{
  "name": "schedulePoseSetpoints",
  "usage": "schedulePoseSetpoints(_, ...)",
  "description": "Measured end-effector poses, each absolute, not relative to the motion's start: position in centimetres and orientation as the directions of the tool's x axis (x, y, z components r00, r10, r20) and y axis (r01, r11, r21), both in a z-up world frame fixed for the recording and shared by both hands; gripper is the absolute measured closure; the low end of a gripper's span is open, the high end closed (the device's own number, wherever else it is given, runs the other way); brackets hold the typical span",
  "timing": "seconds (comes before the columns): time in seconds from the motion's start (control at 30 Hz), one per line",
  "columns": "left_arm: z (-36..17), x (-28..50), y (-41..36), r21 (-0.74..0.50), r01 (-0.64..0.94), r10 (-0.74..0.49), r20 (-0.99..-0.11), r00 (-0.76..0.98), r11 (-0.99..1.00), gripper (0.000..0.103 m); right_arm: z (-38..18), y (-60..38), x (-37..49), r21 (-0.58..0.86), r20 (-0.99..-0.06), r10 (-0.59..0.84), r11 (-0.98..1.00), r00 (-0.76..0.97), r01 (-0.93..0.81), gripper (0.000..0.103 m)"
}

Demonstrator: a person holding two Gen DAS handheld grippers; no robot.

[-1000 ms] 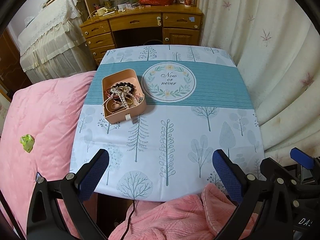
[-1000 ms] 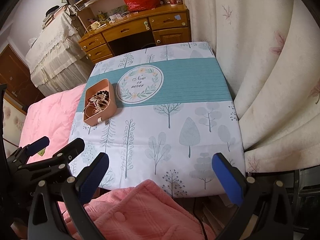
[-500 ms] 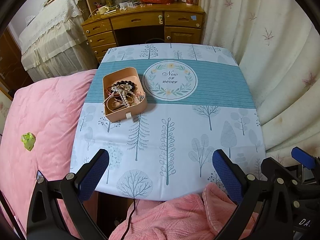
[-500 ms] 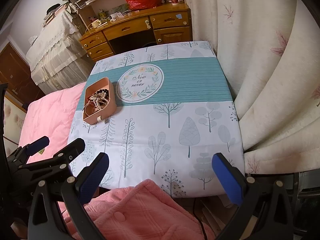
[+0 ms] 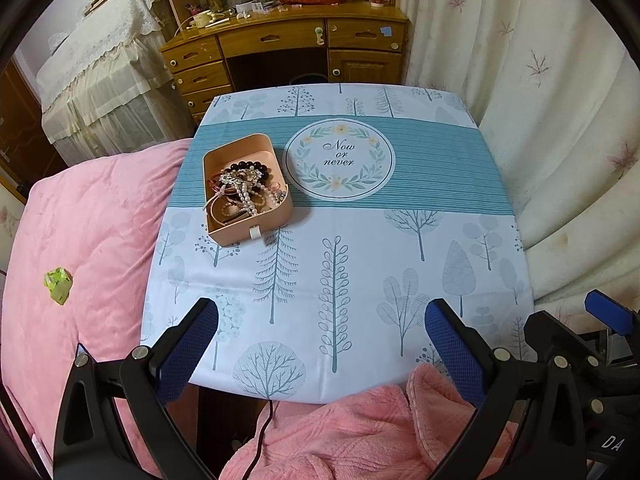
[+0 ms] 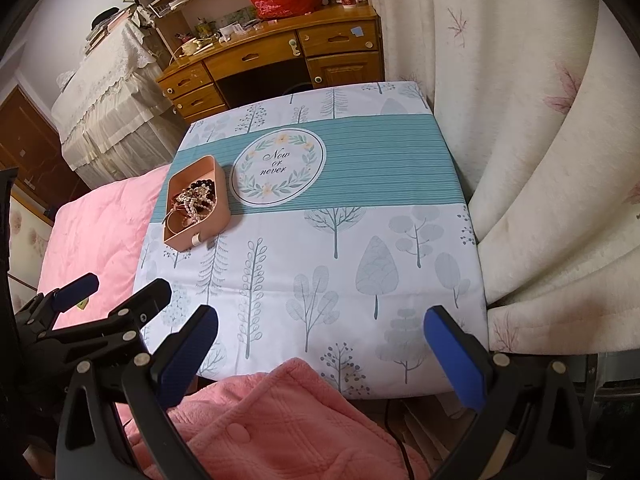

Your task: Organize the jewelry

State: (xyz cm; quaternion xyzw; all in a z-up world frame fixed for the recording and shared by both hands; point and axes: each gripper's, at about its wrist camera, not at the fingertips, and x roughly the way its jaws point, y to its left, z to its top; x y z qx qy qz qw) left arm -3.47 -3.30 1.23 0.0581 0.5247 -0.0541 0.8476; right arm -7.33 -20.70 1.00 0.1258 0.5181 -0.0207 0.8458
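Observation:
A pink open box (image 5: pixel 256 230) (image 6: pixel 221 188) sits on the left part of a small table, on the teal band of the cloth. It holds a tangle of jewelry (image 5: pixel 244 190) (image 6: pixel 194 200): black beads, pearl strings, bangles. My left gripper (image 5: pixel 320 344) hovers over the table's near edge, open, with nothing between its blue pads. My right gripper (image 6: pixel 320 340) is also open and empty above the near edge. The left gripper's black frame (image 6: pixel 92 328) shows at the lower left of the right wrist view.
The tree-print tablecloth (image 5: pixel 360 264) has a round "Now or never" emblem (image 5: pixel 339 160). A pink quilt (image 5: pixel 80 248) lies left, with a green scrap (image 5: pixel 58 284) on it. Pink fleece (image 5: pixel 340 436) lies below. Curtains (image 6: pixel 540 140) hang right; a wooden desk (image 5: pixel 288 48) stands behind.
Both views have shifted slightly nearer to the table; the box appears a little lower in the left view. Both grippers stay open and nothing on the table has moved.

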Motion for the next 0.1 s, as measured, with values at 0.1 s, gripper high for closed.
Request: schedulePoseSetpoints(0.1, 1.21, -3.14, -3.51, 0.049, 0.159, -0.026, -0.898, 0.440, 0.986, 0.001, 0.93, -20.81, -7.29, 0.194, -0.881, 0.098, 0.967, 0.463, 0.163, 0.000)
